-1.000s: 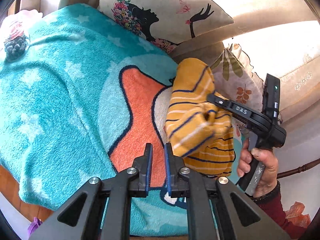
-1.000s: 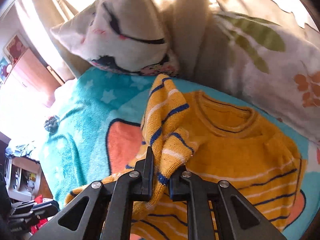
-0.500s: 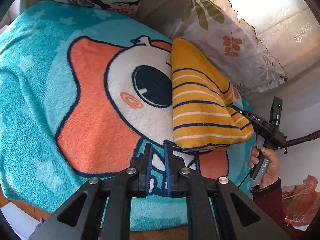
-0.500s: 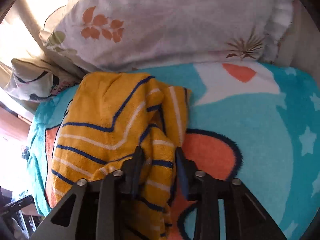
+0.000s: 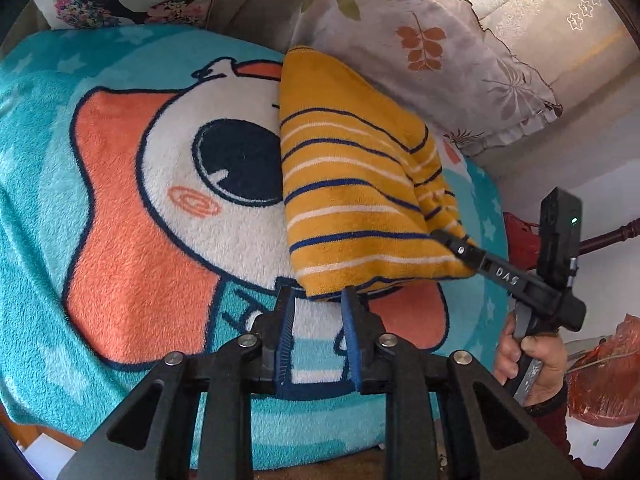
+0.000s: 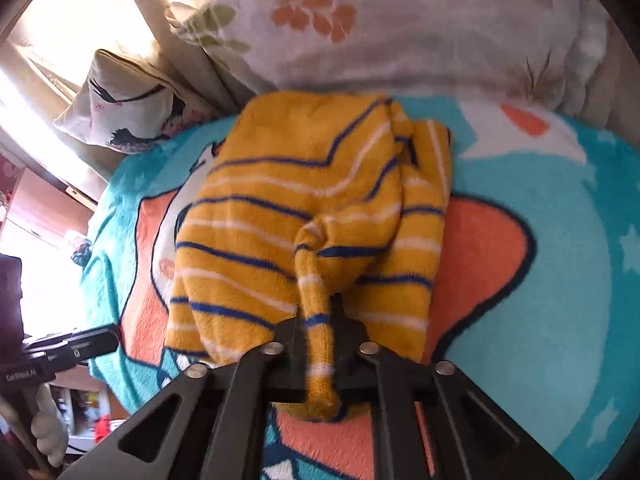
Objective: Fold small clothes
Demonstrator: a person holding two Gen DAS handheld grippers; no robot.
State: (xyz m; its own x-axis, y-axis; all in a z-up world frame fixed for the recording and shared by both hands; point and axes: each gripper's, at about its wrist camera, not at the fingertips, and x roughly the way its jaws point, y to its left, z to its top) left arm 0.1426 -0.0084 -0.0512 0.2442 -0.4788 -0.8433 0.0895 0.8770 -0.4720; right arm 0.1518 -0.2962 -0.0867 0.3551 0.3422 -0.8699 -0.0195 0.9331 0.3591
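Note:
A small yellow sweater (image 5: 352, 196) with blue and white stripes lies folded on a teal cartoon blanket (image 5: 120, 184). It also shows in the right wrist view (image 6: 288, 216). My left gripper (image 5: 318, 300) is open and empty, its fingertips just at the sweater's near hem. My right gripper (image 6: 314, 320) is shut on a sleeve (image 6: 316, 320) of the sweater, which runs back between the fingers. In the left wrist view the right gripper (image 5: 452, 240) sits at the sweater's right corner.
A leaf-print pillow (image 5: 432, 48) lies behind the sweater, and a second pillow (image 5: 120, 4) with a dark figure at the back left. The blanket's front edge (image 5: 280, 448) is near. A red bag (image 5: 604, 376) sits at the right.
The sweater was folded over and laid flat. My left gripper has opened and come up to the hem. My right gripper still holds the sleeve, lower and nearer the blanket.

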